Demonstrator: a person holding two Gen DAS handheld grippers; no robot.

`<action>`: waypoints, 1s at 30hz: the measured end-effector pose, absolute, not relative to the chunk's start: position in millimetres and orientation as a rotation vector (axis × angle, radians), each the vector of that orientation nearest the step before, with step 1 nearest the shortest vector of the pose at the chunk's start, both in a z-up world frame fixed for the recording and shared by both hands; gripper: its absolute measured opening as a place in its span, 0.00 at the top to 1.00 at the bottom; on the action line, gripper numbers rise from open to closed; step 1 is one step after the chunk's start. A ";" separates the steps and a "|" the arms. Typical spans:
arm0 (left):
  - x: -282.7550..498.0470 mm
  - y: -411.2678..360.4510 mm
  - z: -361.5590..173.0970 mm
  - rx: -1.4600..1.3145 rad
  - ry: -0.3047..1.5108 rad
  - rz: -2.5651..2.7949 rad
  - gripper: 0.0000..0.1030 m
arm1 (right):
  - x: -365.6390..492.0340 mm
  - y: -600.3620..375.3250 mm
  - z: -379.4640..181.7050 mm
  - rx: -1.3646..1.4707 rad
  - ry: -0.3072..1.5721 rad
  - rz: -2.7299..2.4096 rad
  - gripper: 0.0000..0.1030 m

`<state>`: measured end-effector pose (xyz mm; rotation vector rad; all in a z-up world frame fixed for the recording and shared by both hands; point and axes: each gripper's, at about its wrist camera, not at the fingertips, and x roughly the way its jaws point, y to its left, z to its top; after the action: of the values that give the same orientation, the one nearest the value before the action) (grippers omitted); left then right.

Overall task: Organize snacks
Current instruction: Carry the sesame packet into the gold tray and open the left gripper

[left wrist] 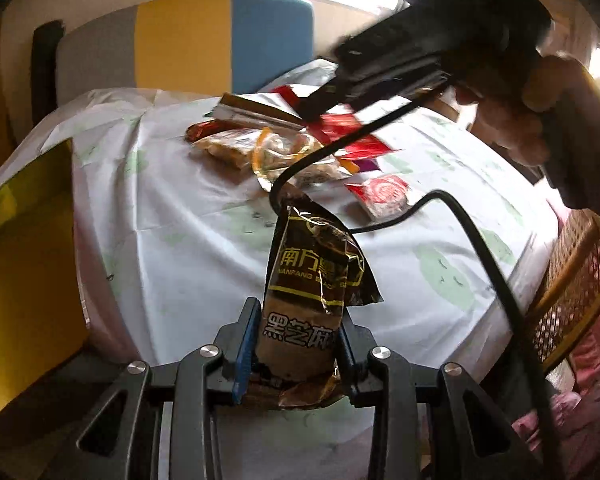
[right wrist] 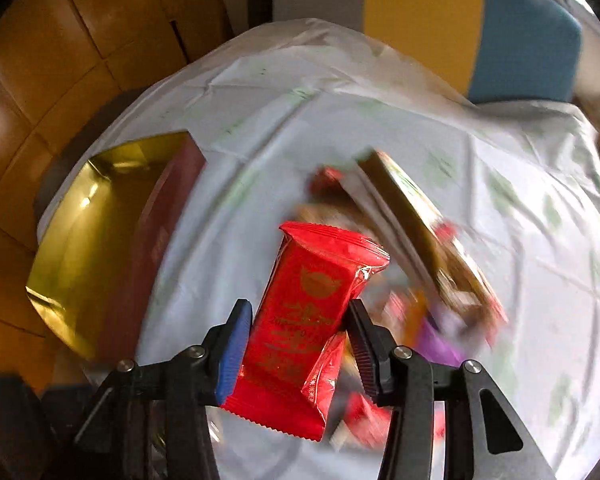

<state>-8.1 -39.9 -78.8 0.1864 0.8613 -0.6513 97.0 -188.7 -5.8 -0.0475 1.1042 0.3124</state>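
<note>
My left gripper (left wrist: 298, 340) is shut on a dark brown sesame snack packet (left wrist: 316, 272) and holds it upright above the table. My right gripper (right wrist: 298, 336) is shut on a red snack packet (right wrist: 308, 320), lifted above the table. In the left wrist view the right gripper's black body (left wrist: 440, 52) hangs over a pile of snacks (left wrist: 284, 148). The same pile shows blurred in the right wrist view (right wrist: 420, 248). A box with a gold inside (right wrist: 100, 240) stands open at the table's left; its yellow side also shows in the left wrist view (left wrist: 24, 248).
The table wears a white cloth with green prints (left wrist: 180, 220). A single red packet (left wrist: 384, 198) lies apart from the pile. A black cable (left wrist: 480, 248) hangs across the table. A woven basket (left wrist: 572, 276) sits at the right edge. A grey, yellow and blue chair (left wrist: 188, 44) stands behind.
</note>
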 end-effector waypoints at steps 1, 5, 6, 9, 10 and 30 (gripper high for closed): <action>-11.2 -43.9 -77.8 0.213 0.856 -0.661 0.66 | 89.6 -201.3 -4.9 -0.039 1.088 0.280 0.52; -29.2 -59.1 -70.2 0.326 0.821 -0.741 0.66 | 76.2 -248.6 5.9 0.022 1.002 0.142 0.52; -33.6 -62.7 -68.7 0.349 0.817 -0.757 0.66 | 74.1 -260.5 9.9 0.044 0.981 0.110 0.52; -42.0 -67.6 -64.2 0.351 0.822 -0.799 0.67 | 68.9 -280.9 19.3 0.064 0.924 0.048 0.52; -44.0 -68.8 -63.2 0.357 0.824 -0.808 0.67 | 68.7 -288.6 21.1 0.062 0.900 0.008 0.52; 42.5 29.2 4.6 -0.146 0.860 -0.439 0.67 | 72.5 -311.1 -4.0 0.111 0.905 0.037 0.52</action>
<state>42.5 29.2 4.6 -0.1463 0.8602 -0.4386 72.5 -311.1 -4.0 0.1109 0.9045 0.0368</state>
